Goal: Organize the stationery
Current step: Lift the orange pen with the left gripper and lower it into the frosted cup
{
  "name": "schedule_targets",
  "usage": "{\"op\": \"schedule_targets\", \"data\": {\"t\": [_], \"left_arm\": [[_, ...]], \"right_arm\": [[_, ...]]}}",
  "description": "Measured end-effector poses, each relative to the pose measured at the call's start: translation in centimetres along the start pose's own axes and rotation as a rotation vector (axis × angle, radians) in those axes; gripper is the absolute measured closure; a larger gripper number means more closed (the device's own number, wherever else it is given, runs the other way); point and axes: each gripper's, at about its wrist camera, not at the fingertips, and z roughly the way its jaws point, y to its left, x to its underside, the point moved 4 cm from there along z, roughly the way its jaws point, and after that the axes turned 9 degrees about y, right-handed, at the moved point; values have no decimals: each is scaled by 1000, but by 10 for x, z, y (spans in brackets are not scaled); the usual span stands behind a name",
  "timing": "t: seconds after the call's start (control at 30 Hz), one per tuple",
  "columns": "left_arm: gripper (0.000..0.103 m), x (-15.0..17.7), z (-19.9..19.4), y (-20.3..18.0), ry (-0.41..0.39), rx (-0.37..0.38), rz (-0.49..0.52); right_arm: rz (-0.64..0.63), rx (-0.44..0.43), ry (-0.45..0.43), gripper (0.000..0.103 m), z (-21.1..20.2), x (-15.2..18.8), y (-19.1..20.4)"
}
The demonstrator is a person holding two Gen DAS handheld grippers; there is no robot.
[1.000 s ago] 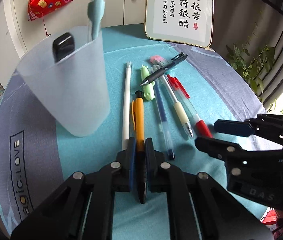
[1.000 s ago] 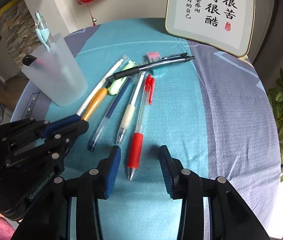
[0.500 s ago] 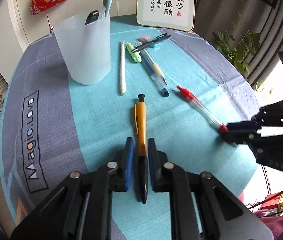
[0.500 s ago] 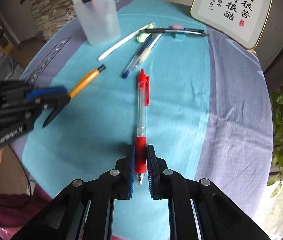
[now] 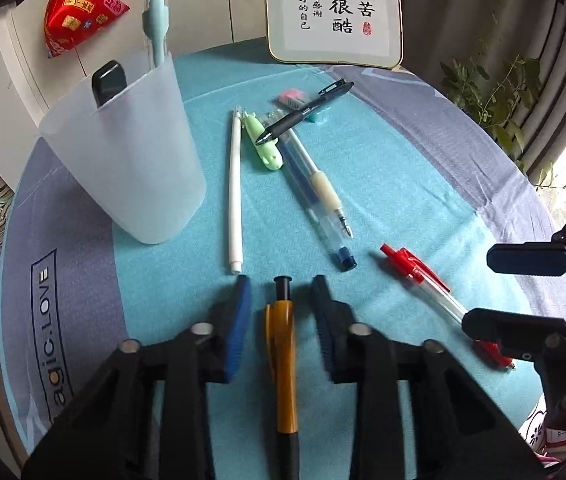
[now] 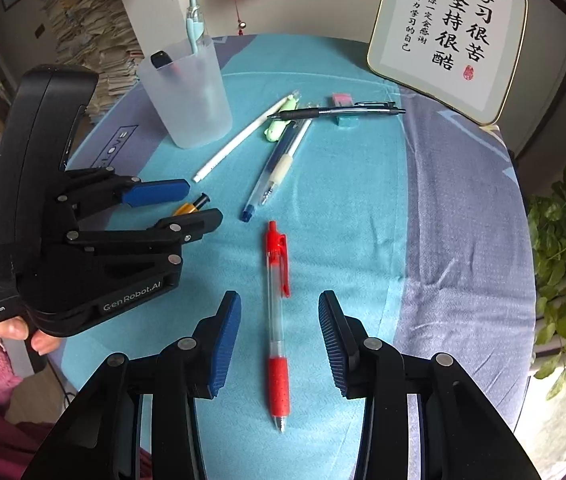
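– Left gripper [image 5: 280,292] first: what is it doing?

– Its jaws have just been opening and closing, and they stand apart now, one on either side of the orange pen [image 5: 285,360]. Neither pad touches it. The pen lies flat on the teal tablecloth [image 5: 383,184], its length running along the fingers, so a squeeze would take it across the barrel.

– And the right gripper [image 6: 279,300]?

– Much the same. Its jaws have just been opening, and the red pen [image 6: 279,380] lies loose on the cloth between them, tip toward the camera, apart from both pads.

– Why are those two pens off on their own?

– My guess is that they were singled out from the pile. The white pen [image 5: 235,188], blue pen [image 5: 315,200] and black pen [image 5: 303,114] lie crowded and crossing farther back, which makes for awkward pinching.

– Where should everything end up?

– Probably in the frosted cup [image 5: 131,152], upright at the left, beside the white pen. A light-blue pen [image 5: 155,20] stands in it already.
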Motion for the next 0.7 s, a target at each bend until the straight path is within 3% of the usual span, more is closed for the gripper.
{"op": "schedule_targets", "data": {"t": [0.1,0.47,0.53,0.7], "left_arm": [[93,1,-7,0,-6,1,8],[93,9,-86,18,-183,1,-34],[93,10,-97,20,-207,-2,-38],[93,8,-114,28,-246,-7,-54]], "right_arm": [[4,-8,8,62,6,-6,3],[-40,43,74,63,42,-38,10],[-60,76,62,88,44,-39,13],[-11,3,13,88,27,-39,11]]}}
